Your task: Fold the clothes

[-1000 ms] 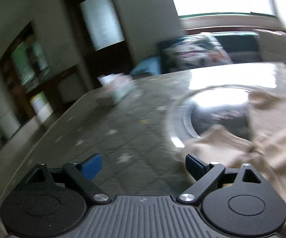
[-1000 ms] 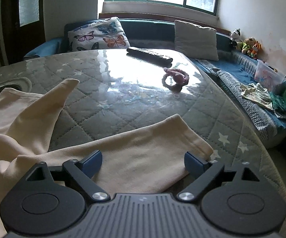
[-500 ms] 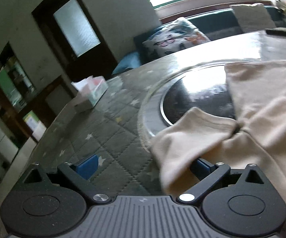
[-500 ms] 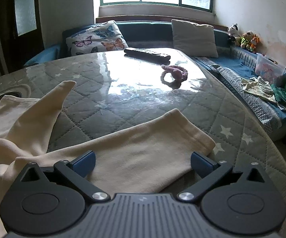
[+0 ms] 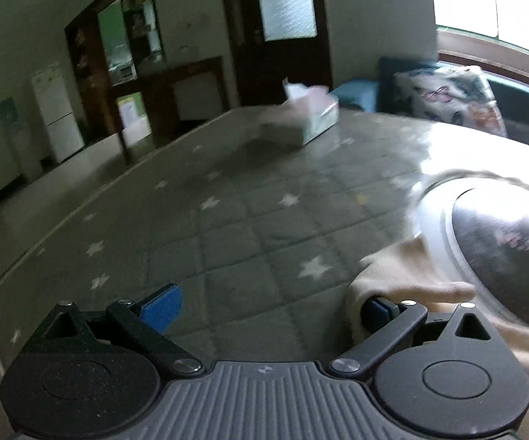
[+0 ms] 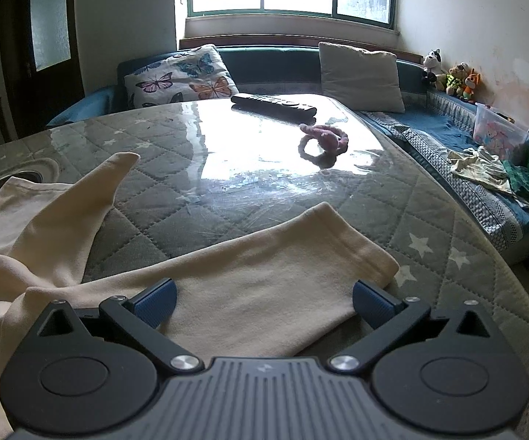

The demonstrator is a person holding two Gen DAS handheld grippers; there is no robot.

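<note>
1. A round table [image 6: 429, 220] filled the room's foreground, covered by a grey-green quilted cloth stitched in diamonds with white stars, under a glossy clear sheet that threw back window glare.
2. A cream knit garment [image 6: 250, 286] lay on the table nearest the cameras, soft and creased; one hemmed rectangular end lay flat, and a pointed fold [image 6: 99, 183] lay farther in toward the table's middle.
3. The right gripper [image 6: 262, 300] hovered low over the flat end, its ribbed blue pads [image 6: 156, 302] spread wide with the fabric lying between them, not pinched.
4. The left gripper [image 5: 270, 306] was spread wide too; its left pad [image 5: 163, 306] hung over bare quilting, while its right pad [image 5: 380, 308] was partly covered by a bunched edge of the garment [image 5: 393, 267]. This view was motion-blurred.
5. A round dark glass turntable [image 5: 499, 245] with a pale rim sat at the table's centre, the garment overlapping its rim.
6. On the table's far side lay a black remote [image 6: 273, 104] and a pink fuzzy ring [image 6: 323, 139]; a tissue box [image 5: 316, 117] stood toward another edge.
</note>
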